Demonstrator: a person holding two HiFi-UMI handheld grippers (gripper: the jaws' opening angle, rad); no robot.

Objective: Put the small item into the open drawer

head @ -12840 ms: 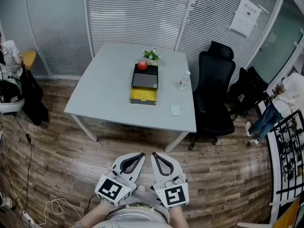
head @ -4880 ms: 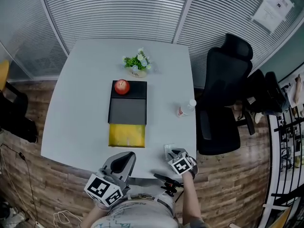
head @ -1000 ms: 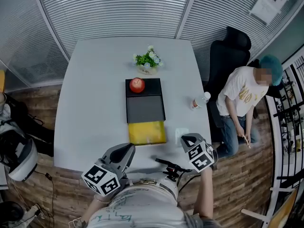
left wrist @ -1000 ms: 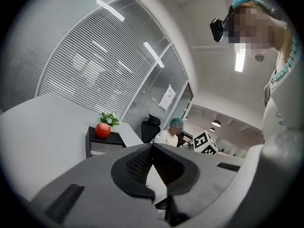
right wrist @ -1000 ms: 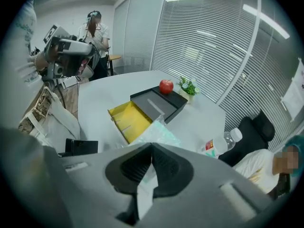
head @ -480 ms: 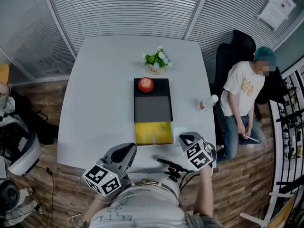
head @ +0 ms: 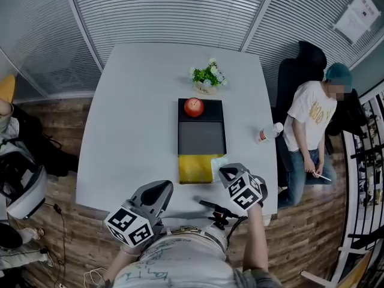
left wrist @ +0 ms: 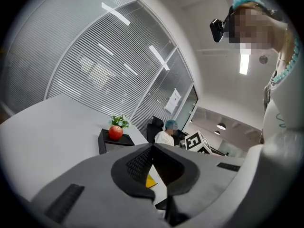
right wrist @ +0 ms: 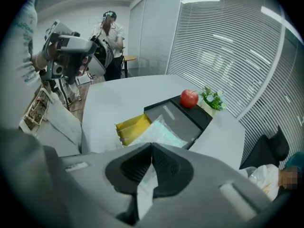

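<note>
The right gripper (right wrist: pixel 151 150) clamps a pale green, translucent plastic packet (right wrist: pixel 160 133) between its closed jaws, at the right edge of the open yellow drawer (head: pixel 193 168) under the black desktop cabinet (head: pixel 201 138). The left gripper (left wrist: pixel 153 148) has its jaws together and empty near the white table's (head: pixel 132 113) front edge.

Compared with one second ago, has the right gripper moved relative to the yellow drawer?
Yes. The right gripper, shut on the small packet, has come left, closer to the open yellow drawer.
</note>
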